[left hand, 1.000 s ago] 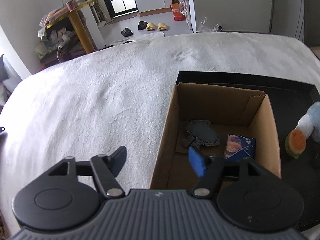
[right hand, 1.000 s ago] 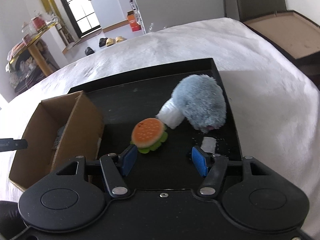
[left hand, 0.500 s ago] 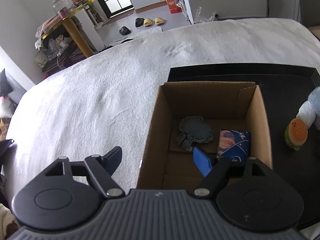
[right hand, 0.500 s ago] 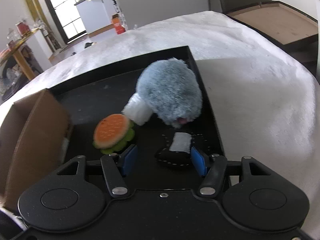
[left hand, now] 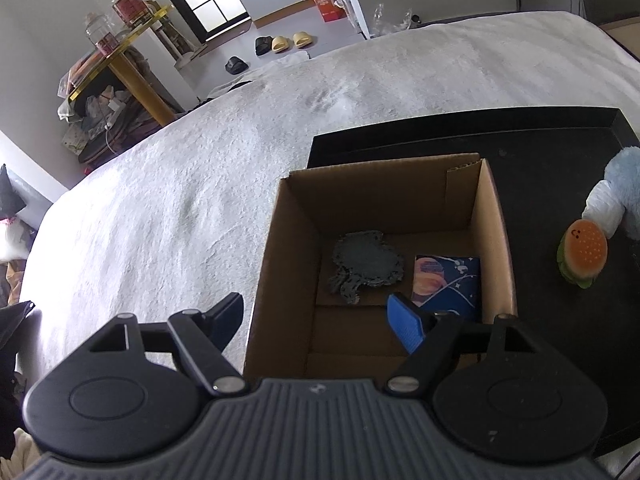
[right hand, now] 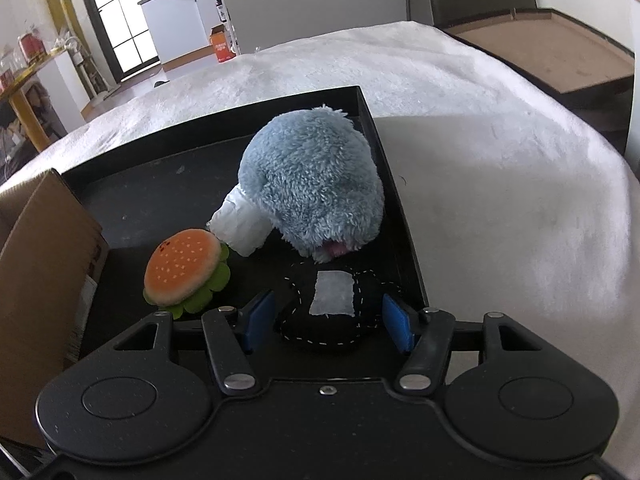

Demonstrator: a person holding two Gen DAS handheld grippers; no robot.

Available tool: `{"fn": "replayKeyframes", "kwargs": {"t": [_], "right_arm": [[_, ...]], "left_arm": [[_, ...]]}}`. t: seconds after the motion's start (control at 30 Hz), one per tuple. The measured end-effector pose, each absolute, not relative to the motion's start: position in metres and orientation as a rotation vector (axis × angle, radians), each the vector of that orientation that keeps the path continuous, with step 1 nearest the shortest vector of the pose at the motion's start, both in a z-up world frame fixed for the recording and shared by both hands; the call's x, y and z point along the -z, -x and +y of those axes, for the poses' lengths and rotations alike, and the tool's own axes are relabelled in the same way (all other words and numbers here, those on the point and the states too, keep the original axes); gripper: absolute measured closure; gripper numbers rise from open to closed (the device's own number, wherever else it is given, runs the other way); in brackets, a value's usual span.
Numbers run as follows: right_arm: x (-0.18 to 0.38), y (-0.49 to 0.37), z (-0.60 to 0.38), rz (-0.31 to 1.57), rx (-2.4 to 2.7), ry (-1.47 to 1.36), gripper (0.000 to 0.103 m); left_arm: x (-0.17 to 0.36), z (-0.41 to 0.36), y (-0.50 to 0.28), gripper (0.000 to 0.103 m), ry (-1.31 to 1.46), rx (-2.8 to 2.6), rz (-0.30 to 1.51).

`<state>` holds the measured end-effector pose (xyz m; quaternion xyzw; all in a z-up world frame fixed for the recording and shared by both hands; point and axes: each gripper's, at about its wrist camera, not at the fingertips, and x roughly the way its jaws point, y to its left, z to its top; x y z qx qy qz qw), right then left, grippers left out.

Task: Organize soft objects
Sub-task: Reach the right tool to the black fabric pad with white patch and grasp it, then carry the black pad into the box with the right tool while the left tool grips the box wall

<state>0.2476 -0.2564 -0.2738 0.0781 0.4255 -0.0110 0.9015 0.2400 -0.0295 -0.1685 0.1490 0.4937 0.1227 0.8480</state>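
A black tray (right hand: 160, 184) lies on a white fluffy cover. On it are a fluffy blue plush (right hand: 312, 184), a burger plush (right hand: 184, 272) and a flat black stitched soft toy (right hand: 328, 316) with a white label. My right gripper (right hand: 326, 320) is open, with the black toy between its fingers. A cardboard box (left hand: 384, 184) stands on the tray's left part and holds a grey soft piece (left hand: 366, 264) and a blue printed packet (left hand: 446, 280). My left gripper (left hand: 320, 320) is open and empty over the box's near left wall.
The white cover (left hand: 200, 184) spreads left of and beyond the tray. A brown board (right hand: 560, 48) lies at the far right. A yellow-legged table (left hand: 128, 64) with clutter and slippers (left hand: 280, 44) on the floor are in the background.
My right gripper has moved right and forward from the burger plush, and the black stitched toy now sits between its fingers. My left gripper has drawn back a little from the box.
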Motion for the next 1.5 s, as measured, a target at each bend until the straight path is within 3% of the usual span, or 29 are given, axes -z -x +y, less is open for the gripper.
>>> {"fn": "replayKeyframes", "kwargs": {"t": [0.17, 0.3, 1.5], "right_arm": [[0.274, -0.246, -0.252, 0.872, 0.040, -0.080, 0.066], [0.269, -0.243, -0.253, 0.870, 0.023, -0.092, 0.072], [0.163, -0.210, -0.180, 0.804, -0.170, -0.096, 0.071]], "left_arm": [[0.166, -0.027, -0.237, 0.025, -0.307, -0.269, 1.040], [0.163, -0.025, -0.233, 0.025, -0.294, -0.267, 1.031], [0.126, 0.045, -0.192, 0.025, -0.062, -0.183, 0.977]]}}
